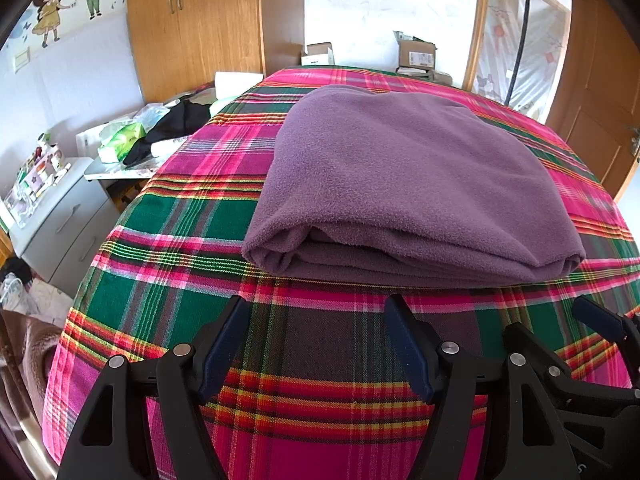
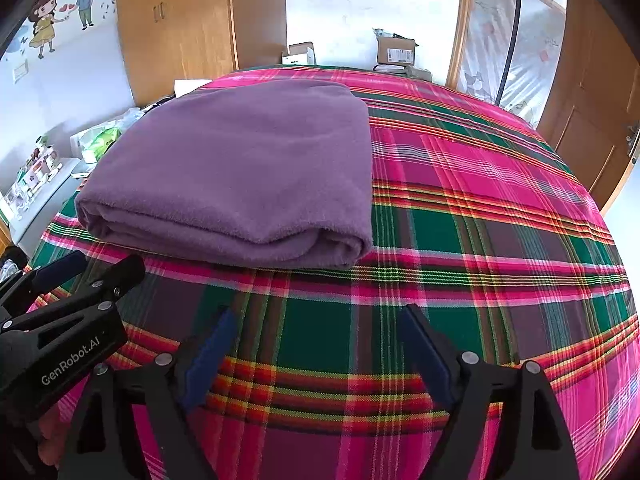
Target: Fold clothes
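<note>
A purple fleece garment [image 1: 404, 184] lies folded into a thick rectangle on the plaid bedspread [image 1: 168, 240]; its layered edge faces me. My left gripper [image 1: 318, 308] hovers open just short of that edge, nothing between its fingers. In the right wrist view the same purple fleece garment [image 2: 240, 172] sits left of centre, and my right gripper [image 2: 316, 318] is open over bare plaid bedspread [image 2: 500, 240], to the right of the fold's near corner. The left gripper [image 2: 86, 268] shows at the lower left of that view; the right gripper's finger [image 1: 600, 320] shows at the left view's right edge.
A grey bedside cabinet [image 1: 60, 216] with small items stands left of the bed, beside a cluttered table [image 1: 132, 148]. Wooden wardrobes [image 1: 192, 20] and cardboard boxes [image 1: 416, 54] stand beyond the bed. A wooden door [image 1: 600, 92] is at the right.
</note>
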Available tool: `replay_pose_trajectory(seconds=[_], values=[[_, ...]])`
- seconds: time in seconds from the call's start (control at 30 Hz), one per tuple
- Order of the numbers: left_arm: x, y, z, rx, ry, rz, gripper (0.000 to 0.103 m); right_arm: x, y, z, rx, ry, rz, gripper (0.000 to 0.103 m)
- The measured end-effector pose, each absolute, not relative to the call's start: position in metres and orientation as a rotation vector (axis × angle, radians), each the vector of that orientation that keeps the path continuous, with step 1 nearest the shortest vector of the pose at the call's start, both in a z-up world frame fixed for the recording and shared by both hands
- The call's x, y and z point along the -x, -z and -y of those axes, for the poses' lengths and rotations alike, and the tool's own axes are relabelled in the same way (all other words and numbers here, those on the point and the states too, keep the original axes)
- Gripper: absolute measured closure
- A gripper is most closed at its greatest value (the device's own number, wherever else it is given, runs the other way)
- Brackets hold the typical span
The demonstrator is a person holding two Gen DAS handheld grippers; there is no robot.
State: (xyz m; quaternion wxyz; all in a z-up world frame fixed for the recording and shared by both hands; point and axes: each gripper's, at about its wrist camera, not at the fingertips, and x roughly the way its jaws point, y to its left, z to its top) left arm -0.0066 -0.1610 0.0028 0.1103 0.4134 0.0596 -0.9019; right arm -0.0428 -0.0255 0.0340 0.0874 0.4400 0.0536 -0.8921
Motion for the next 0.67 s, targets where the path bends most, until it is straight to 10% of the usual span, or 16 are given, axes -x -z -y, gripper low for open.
replay_pose_trajectory(seconds=[0.67], values=[[0.0061,-0.0029,0.1614,-1.218,2.656,-0.170,0.031,0.0436,-0.0341,0.0240,-1.310,2.656,-0.160,0.018]])
